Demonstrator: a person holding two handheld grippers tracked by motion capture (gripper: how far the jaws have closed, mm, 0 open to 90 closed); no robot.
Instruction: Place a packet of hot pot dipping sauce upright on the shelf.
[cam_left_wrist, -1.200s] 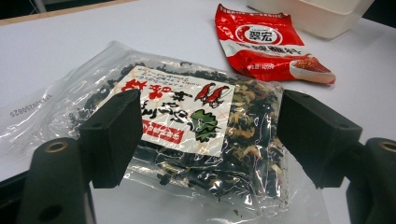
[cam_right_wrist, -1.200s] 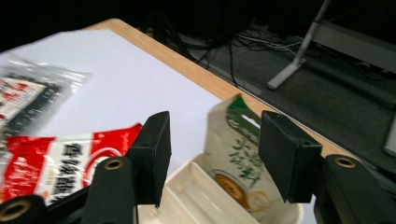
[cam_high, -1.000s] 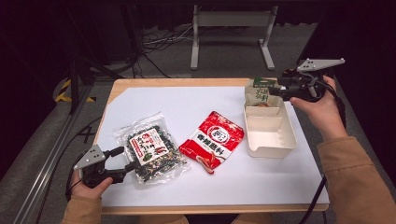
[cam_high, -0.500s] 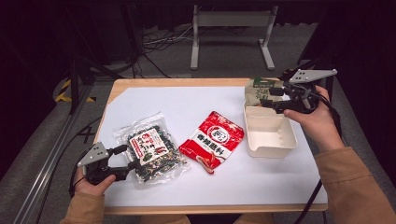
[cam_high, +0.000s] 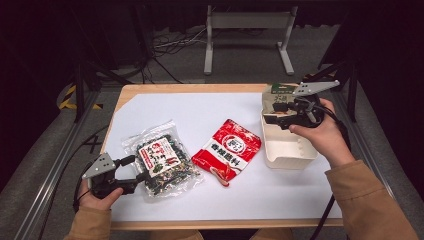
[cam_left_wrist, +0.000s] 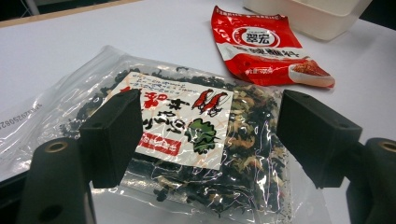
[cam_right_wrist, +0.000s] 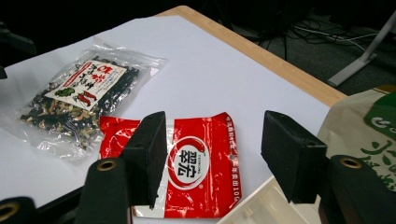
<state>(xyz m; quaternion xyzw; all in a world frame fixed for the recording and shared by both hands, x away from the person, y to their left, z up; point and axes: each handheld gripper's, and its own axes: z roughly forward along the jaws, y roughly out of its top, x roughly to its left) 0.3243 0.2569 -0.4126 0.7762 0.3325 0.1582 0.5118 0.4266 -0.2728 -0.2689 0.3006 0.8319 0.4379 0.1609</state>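
Dark room, black stands and cables behind; in front, a wooden table (cam_high: 150, 90) under a white sheet. At the far left, the left gripper (cam_high: 138, 168), unmoved since a second ago, jaws spread wide, nothing pinched. Just ahead of and below those jaws, the near edge of a clear plastic bag of dark dried seaweed with a white-and-red label (cam_high: 162, 159), flat on the sheet, pads not pressing it. Just right of that, a flat red foil sachet (cam_high: 227, 152), untouched. Farther right, a white rectangular plastic tub (cam_high: 287, 147) with a beige-and-green paper pouch (cam_high: 280, 92) at its far end. Above the tub, the right gripper (cam_high: 274, 117), brought in and down from the table's right edge within the last second, jaws wide apart and empty, aimed toward the red sachet. Likely meaning: approach to the sachet under way, no grasp yet on either packet.
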